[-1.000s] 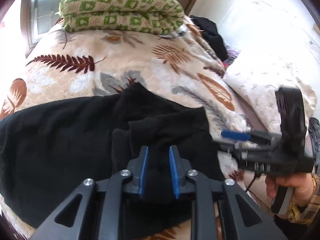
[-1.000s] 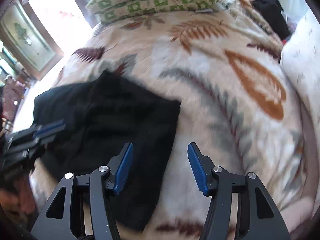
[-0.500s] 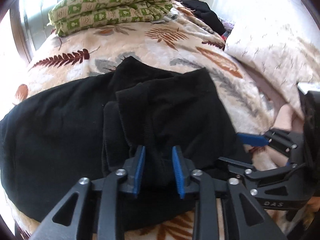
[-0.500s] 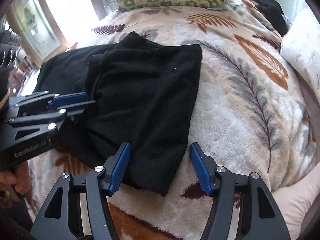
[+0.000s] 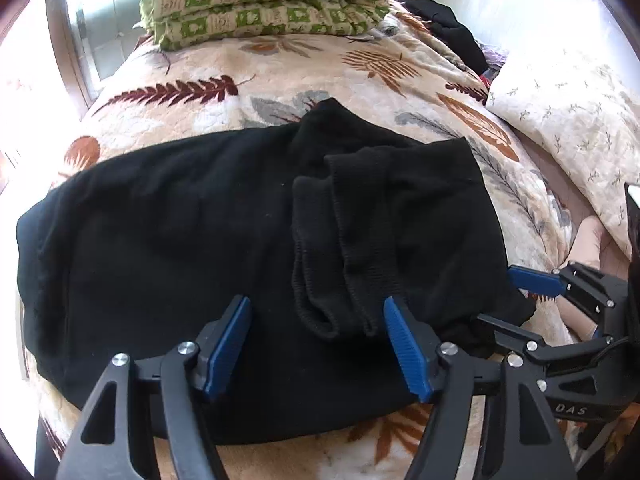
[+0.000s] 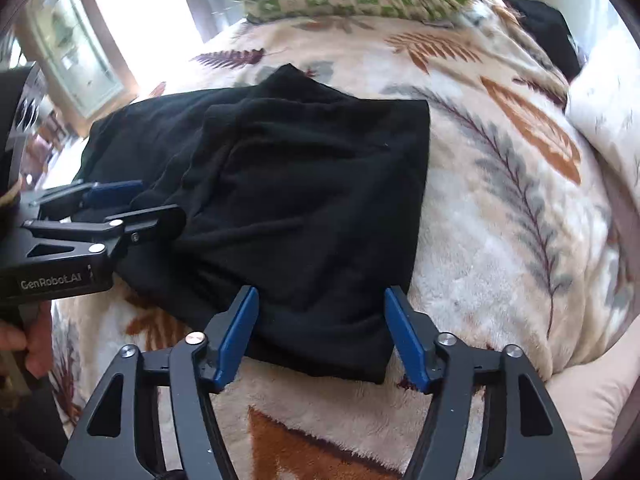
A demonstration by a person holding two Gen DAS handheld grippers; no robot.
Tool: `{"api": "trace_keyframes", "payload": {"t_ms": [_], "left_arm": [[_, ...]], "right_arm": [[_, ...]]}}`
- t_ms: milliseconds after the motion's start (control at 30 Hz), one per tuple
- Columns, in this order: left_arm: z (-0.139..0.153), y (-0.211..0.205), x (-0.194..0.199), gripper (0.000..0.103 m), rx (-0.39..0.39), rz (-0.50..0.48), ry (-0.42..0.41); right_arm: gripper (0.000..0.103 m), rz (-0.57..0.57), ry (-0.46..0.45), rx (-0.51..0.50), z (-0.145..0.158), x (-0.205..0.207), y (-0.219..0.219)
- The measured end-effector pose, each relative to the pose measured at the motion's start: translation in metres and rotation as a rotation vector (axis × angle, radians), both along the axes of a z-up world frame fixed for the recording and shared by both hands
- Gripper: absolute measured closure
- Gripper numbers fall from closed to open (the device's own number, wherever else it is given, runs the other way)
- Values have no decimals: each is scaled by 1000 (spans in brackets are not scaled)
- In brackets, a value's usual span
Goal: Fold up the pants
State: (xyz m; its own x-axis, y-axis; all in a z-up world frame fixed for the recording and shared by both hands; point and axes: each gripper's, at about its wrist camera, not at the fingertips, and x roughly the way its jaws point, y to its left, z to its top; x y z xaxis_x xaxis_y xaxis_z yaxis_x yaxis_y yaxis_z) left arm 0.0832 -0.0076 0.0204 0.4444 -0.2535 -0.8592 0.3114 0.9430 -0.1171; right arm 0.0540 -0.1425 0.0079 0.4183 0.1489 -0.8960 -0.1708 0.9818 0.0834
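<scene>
Black pants (image 5: 180,240) lie across the leaf-print bed, their legs folded back so the ribbed cuffs (image 5: 336,272) rest on top. My left gripper (image 5: 316,344) is open, its blue pads either side of the cuffs and just short of them. My right gripper (image 6: 320,332) is open over the near edge of the folded pants (image 6: 312,200). The right gripper shows at the right of the left wrist view (image 5: 560,320). The left gripper shows at the left of the right wrist view (image 6: 100,216), beside the fold.
A green-checked folded quilt (image 5: 264,4) lies at the head of the bed. A dark garment (image 5: 456,36) and a white floral pillow (image 5: 580,92) lie at the right. The leaf-print blanket (image 6: 500,220) stretches right of the pants. A window is at the left.
My left gripper has opened and let go of the cuffs, which now lie on the pants. The right gripper stayed open and came nearer the fold's edge.
</scene>
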Motion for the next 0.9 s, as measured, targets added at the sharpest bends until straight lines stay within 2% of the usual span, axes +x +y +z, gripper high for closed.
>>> {"api": "trace_keyframes", "payload": {"t_ms": [133,233,467,533,667,900], "left_arm": [[4,1,2,31,-11,4,14],[6,7,1,26,-30,19,24],[11,19,-8,10,-13,31,11],[15,24,-11,8,-8,32,0],[26,52,-13,2,-29,67,-19],[39,117,-3,0,-48,144,-21]], "right_arm": [[36,-30,12,42,14,2,-3],[29,-30,-13,57,24,0,0],[28,40,-39,-2,24,-4,32],[28,55,-44,-2,23,-6,37],[28,83,-49,25,26,-10,50],[28,162,-54,56,28,-13,88]]}}
